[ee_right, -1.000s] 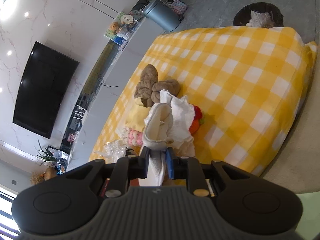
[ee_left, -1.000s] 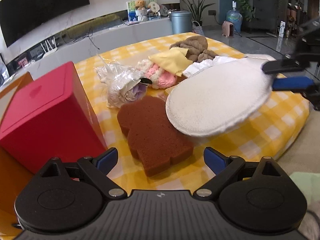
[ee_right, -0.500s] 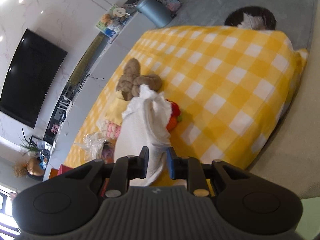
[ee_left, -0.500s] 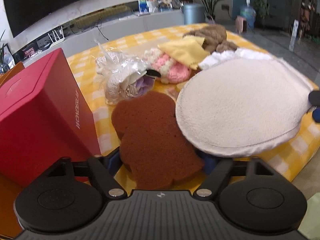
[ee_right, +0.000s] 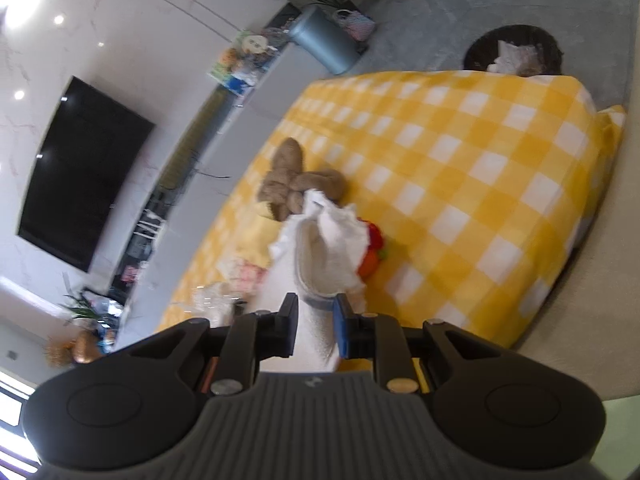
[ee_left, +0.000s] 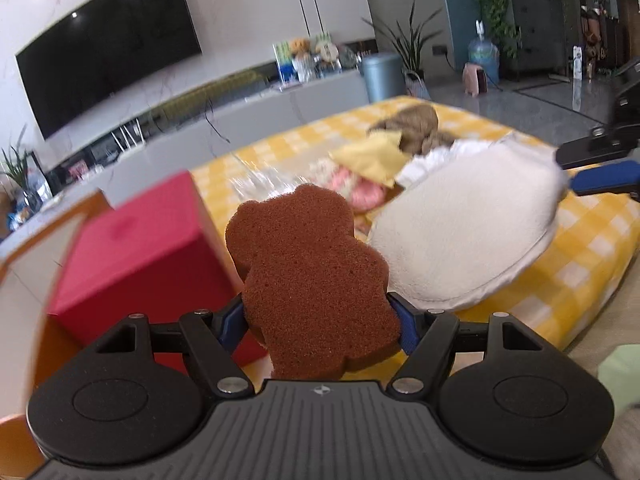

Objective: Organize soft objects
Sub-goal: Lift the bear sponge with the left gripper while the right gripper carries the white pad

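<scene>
Brown foam: a bear-shaped sponge (ee_left: pixel 316 280) sits between the left tongs (ee_left: pixel 318 320), both blue pads pressed into its lower sides, and it appears raised clear of the checked cloth (ee_left: pixel 580 248). Jaws stand wide, filled by the sponge's width.

Right tongs (ee_right: pixel 316 330) pinch the edge of a white pad (ee_left: pixel 468 232); seen from the left wrist, the pad hangs tilted over the cloth, just right of the sponge, with its far rim in the right tongs at the frame's right edge. Jaws narrow and closing on the pad's rim.

Around the sponge:
- red box (ee_left: pixel 140 256) close on the left, an orange box (ee_left: pixel 24 320) beyond it.
- behind, blurred: crinkled clear wrap (ee_left: pixel 260 178), pink knit item (ee_left: pixel 360 190), yellow cloth (ee_left: pixel 372 156), brown plush (ee_left: pixel 416 126), all on the cloth.
- the pad covers part of that pile from the right.

Right wrist view: white rag (ee_right: pixel 340 224) and a red-orange toy (ee_right: pixel 372 248) lie under and beside the pad; the plush is just beyond them. The rest of the cloth is bare.
</scene>
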A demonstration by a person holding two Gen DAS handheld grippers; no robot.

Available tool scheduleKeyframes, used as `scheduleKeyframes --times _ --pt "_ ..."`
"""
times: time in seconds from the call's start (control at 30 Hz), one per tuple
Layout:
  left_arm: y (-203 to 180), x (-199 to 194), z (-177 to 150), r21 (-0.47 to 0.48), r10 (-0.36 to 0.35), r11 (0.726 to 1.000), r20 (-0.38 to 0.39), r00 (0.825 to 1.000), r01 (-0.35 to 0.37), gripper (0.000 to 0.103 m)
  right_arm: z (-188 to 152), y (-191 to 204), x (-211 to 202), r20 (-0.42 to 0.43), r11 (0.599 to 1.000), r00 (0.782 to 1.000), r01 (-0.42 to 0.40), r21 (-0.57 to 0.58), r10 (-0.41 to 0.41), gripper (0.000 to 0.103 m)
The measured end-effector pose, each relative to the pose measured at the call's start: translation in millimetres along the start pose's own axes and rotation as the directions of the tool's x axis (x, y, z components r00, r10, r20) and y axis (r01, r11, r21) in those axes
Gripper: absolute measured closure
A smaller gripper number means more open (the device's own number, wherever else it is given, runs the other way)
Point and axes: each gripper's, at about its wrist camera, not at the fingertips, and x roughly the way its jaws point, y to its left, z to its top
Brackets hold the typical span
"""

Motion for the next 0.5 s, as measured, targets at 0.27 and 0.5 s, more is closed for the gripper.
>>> scheduleKeyframes --times 0.27,0.5 --pt "19 -50 12 -0.035 -0.057 0.998 0.080 0.995 0.060 0.020 -2 9 -2 -0.029 0.993 0.993 -0.117 -0.003 0.117 0.086" --pt "29 -58 7 -0.094 -0.058 0.993 0.091 0.994 0.067 0.020 -3 17 0 -0.001 0.949 0.968 0.245 -0.197 -0.250 0.015"
